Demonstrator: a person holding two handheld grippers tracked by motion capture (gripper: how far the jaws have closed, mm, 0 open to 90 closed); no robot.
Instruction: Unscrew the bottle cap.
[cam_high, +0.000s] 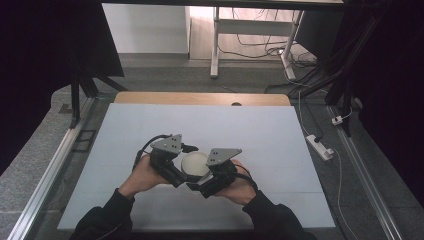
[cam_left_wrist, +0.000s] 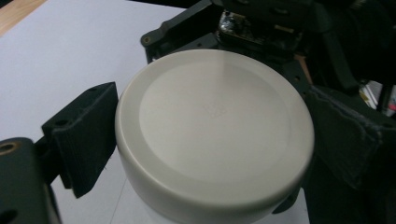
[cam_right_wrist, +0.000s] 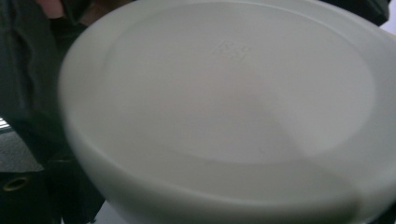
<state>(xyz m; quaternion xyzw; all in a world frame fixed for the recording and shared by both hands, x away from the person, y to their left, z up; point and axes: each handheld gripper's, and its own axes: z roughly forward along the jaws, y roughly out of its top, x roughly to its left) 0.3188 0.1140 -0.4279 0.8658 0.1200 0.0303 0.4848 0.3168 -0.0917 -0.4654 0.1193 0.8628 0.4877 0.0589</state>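
Left gripper clamps the round cream plastic lid; right gripper's grip can't be judged; uneven squeeze could pop it sideways.

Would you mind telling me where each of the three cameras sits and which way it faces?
High view: above the person's side, looking forward and down on the white table; forearms, hands, left gripper and right gripper flank a round cream lid.
Left gripper view: rides the left gripper, facing the lid between its jaws.
Right gripper view: rides the right gripper, close on the lid.
Shared: the lid.
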